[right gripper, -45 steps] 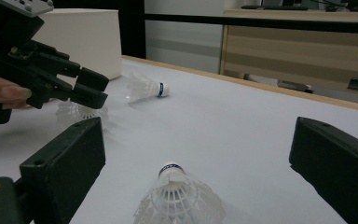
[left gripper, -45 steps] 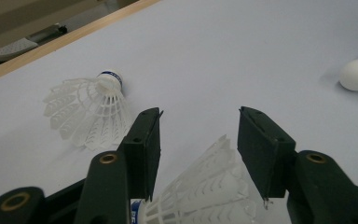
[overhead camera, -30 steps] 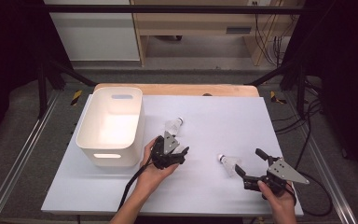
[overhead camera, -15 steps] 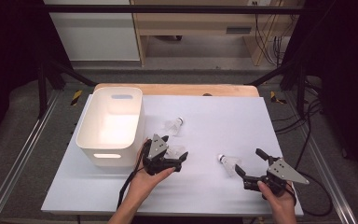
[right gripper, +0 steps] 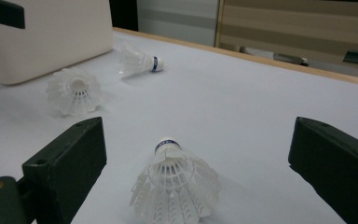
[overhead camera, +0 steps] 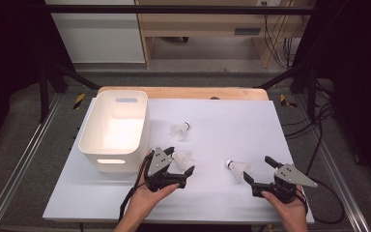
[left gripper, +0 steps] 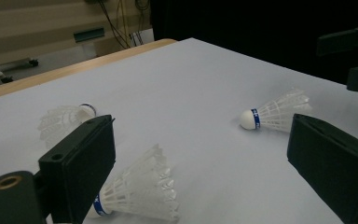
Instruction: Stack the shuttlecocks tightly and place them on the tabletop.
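A second earlier the left gripper [overhead camera: 179, 166] had been farther from the person, next to the white bin [overhead camera: 92, 143], with its jaws narrower around a shuttlecock; by this moment the hand had drawn it back toward the person and slightly away from the bin, and its jaws had just been opening. In the left gripper view they stood wide apart, and the near shuttlecock [left gripper: 137, 192] lay on its side on the white table [overhead camera: 232, 121] between them, close against the inner face of the left-hand jaw, feathers fanned outward, with no pad pressing on it. That reads as a release, or as a fresh line-up for another grasp, so nothing was held on that side and no shuttlecock lay in the bin. A second shuttlecock [overhead camera: 179, 129] lay beyond the left gripper's tips, well apart from them. The right gripper [overhead camera: 261, 170] had not moved across the three high views; its jaws were spread wide with a third shuttlecock [right gripper: 173, 189] lying between them, cork pointing away from the gripper, untouched by either pad. Judged from this, all three shuttlecocks remained to be picked up, and each gripper needed only to close on the one in front of it.
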